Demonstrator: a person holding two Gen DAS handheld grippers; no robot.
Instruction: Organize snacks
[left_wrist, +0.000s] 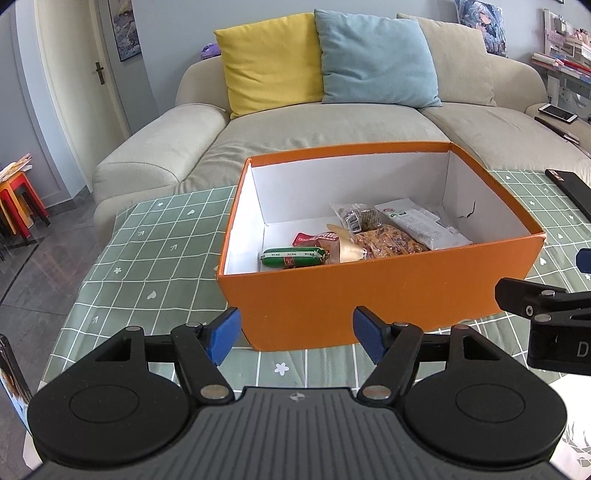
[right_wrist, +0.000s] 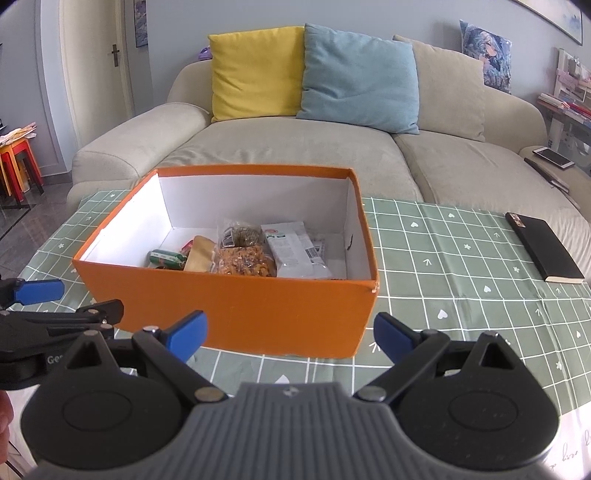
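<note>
The jaws of both grippers are standing wide open and holding nothing: the left gripper (left_wrist: 295, 334) is hovering low over the tabletop (left_wrist: 147, 273) just in front of the near wall of the orange box (left_wrist: 369, 295), and the right gripper (right_wrist: 290, 334) is hovering beside it, facing the same wall a little further toward the box's right corner. The blue pads (left_wrist: 223, 334) of the left gripper are sitting close to the box's front face without touching it. The box is resting open on the green checked tablecloth (right_wrist: 461, 258), and the snacks are lying inside it on its white floor: a green sausage stick (left_wrist: 293, 257) is lying at the left, a red packet (left_wrist: 314, 239) is lying just behind it, a tan pouch (right_wrist: 199, 254) is leaning next to it, a clear bag of brown twisted snacks (right_wrist: 245, 262) is sitting in the middle, a small dark packet (right_wrist: 238, 232) is lying behind that, and a white packet (right_wrist: 295, 247) is lying at the right. A black notebook (right_wrist: 543, 245) is lying on the cloth well apart from the box, to its right. A beige sofa (left_wrist: 332, 129) with a yellow cushion (left_wrist: 269, 62) and a blue cushion (left_wrist: 376, 59) is standing behind the tabletop.
</note>
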